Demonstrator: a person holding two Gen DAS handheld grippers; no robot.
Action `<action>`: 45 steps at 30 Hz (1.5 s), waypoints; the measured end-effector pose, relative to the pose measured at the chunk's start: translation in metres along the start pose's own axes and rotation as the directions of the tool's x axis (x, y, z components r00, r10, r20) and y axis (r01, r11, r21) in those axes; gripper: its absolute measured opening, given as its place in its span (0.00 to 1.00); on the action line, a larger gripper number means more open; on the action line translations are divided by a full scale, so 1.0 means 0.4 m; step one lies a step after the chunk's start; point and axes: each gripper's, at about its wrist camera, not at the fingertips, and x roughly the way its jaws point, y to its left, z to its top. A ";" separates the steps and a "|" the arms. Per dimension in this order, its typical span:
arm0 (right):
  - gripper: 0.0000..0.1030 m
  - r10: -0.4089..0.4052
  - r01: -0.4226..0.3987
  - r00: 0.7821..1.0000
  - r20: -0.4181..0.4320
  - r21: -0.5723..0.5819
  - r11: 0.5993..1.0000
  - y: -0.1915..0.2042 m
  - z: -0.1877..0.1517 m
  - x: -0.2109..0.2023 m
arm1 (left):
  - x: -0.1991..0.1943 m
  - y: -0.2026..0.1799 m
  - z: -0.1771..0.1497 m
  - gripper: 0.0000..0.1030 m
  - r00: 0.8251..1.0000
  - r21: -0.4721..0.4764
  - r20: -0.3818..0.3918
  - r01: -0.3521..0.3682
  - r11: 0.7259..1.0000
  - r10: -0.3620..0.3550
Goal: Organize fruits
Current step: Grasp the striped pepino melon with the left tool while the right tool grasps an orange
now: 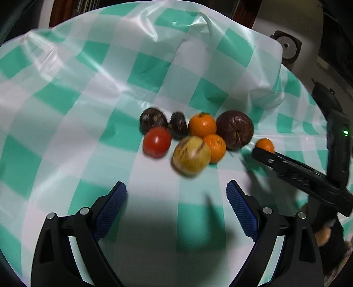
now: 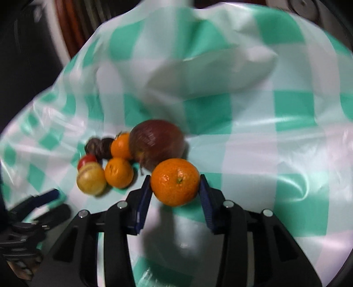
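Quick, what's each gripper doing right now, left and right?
Left gripper: open, holding nothing.
Right gripper: closed on an orange.

1. A glossy tablecloth [image 1: 92, 72] in green-and-white checks covers the table, wrinkled and bunched into folds toward the far edge.
2. Soft highlights gleam on the plastic sheen of the cloth.
3. Beyond the far edge stands dark reddish-brown wooden furniture [image 1: 59, 13], beside pale wall.
4. A round grey disc in a brown frame [image 1: 286, 46] sits past the cloth's right corner.
5. The surroundings are dim.
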 end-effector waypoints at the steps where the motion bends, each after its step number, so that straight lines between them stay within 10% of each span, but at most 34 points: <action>1: 0.41 0.018 -0.018 1.000 0.001 0.030 0.999 -0.014 0.002 0.002 | 0.013 -0.009 0.009 0.85 1.000 0.014 -0.001 -0.015 1.000 0.015; 8: 0.42 0.049 -0.049 0.999 0.000 0.042 0.998 -0.018 0.005 0.002 | 0.104 -0.037 0.051 0.63 0.995 0.048 -0.093 -0.033 0.998 0.037; 30: 0.42 0.053 -0.053 0.999 -0.012 0.059 0.997 -0.024 0.002 0.006 | 0.106 -0.075 0.053 0.56 0.985 0.269 -0.153 0.122 0.955 -0.083; 45: 0.42 0.059 -0.058 0.998 -0.007 0.068 0.996 -0.029 0.003 0.004 | 0.111 -0.083 0.047 0.42 0.989 0.270 -0.141 0.089 0.959 -0.052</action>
